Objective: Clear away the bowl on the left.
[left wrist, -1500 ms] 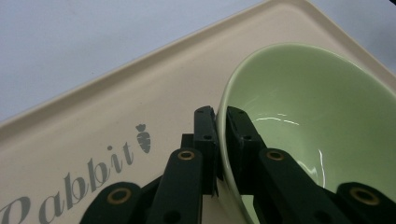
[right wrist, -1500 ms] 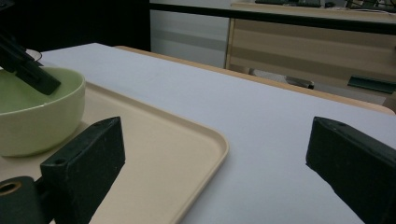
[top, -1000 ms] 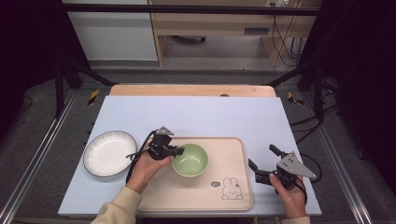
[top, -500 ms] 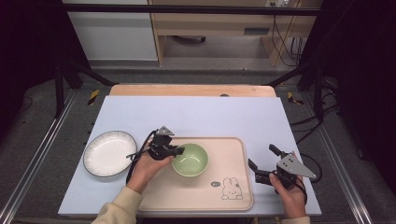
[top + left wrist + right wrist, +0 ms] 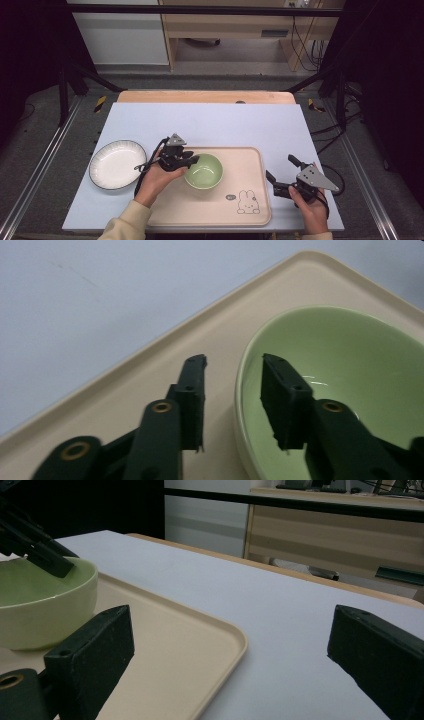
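A pale green bowl (image 5: pixel 204 171) (image 5: pixel 350 370) (image 5: pixel 45 615) stands empty on the beige tray (image 5: pixel 200 205) (image 5: pixel 150 380) (image 5: pixel 175 645), in its left half. My left gripper (image 5: pixel 192 159) (image 5: pixel 234 362) straddles the bowl's left rim, one jaw outside and one inside. Its jaws have just been opening. A gap shows on both sides of the rim, so the pads do not press on it. My right gripper (image 5: pixel 280 166) (image 5: pixel 230 625) stands wide open over the table just right of the tray, holding nothing.
An empty white plate (image 5: pixel 117 164) with a dark rim lies left of the tray on the light blue table cover (image 5: pixel 225 125). A rabbit drawing (image 5: pixel 247 202) marks the tray's near right corner. The wooden table edge (image 5: pixel 205 96) runs along the back.
The left gripper's jaws look slightly wider apart at the bowl's rim. Both hands and the bowl keep their places.
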A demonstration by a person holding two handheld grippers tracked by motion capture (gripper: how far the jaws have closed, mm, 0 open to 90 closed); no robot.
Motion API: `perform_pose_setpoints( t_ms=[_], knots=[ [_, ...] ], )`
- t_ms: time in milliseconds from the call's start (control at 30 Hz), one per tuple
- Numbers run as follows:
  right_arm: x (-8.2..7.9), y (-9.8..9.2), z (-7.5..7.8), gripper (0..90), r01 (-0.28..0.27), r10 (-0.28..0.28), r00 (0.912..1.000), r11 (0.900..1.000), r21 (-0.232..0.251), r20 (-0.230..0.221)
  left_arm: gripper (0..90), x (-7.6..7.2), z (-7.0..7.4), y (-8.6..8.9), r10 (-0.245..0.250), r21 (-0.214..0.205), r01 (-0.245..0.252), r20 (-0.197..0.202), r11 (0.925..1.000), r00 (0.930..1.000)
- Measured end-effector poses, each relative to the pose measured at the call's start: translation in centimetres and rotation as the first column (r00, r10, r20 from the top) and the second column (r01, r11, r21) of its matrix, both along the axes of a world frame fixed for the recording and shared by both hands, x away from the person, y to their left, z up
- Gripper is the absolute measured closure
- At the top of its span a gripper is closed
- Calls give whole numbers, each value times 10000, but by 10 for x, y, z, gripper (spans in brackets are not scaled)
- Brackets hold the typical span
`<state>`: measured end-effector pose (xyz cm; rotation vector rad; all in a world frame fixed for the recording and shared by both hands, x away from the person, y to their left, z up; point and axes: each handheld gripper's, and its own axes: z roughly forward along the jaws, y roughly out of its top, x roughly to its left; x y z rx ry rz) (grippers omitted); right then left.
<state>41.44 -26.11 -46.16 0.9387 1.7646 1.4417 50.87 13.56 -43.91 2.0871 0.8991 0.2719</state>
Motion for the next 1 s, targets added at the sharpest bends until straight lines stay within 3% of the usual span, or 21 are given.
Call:
perform_pose_setpoints(
  t_ms=[67, 233, 400, 633, 833, 900, 1000],
  knots=[
    [0, 0, 0, 49, -19, 19, 10000, 10000, -7, 11, 540, -1, 1, 0, 38, 80, -41, 318, 10000, 9995],
    [0, 0, 0, 46, -29, 29, 10000, 10000, -18, 5, 362, -3, 1, -4, -99, 192, 88, 593, 9998, 9982],
    [0, 0, 0, 45, 2, -2, 10000, 10000, 7, -7, 249, -6, 1, -8, -357, 114, 349, 870, 9993, 9956],
    [1, 0, -1, 45, -5, 5, 10000, 10000, 9, -30, 105, -9, 4, -9, -834, -170, 866, 1422, 9961, 9863],
    [0, 2, 0, 45, -54, 54, 10000, 10000, -32, -25, 73, -18, 10, -9, -958, -461, 1063, 1889, 9933, 9773],
    [-1, 3, 0, 44, -118, 118, 9999, 9999, -66, -2, 73, -24, 12, -5, -939, -787, 1126, 2103, 9905, 9731],
    [-2, 6, 3, 44, -214, 215, 9997, 9998, -64, 119, 68, -30, 16, 2, -982, -879, 1212, 2308, 9887, 9680]
  ],
)
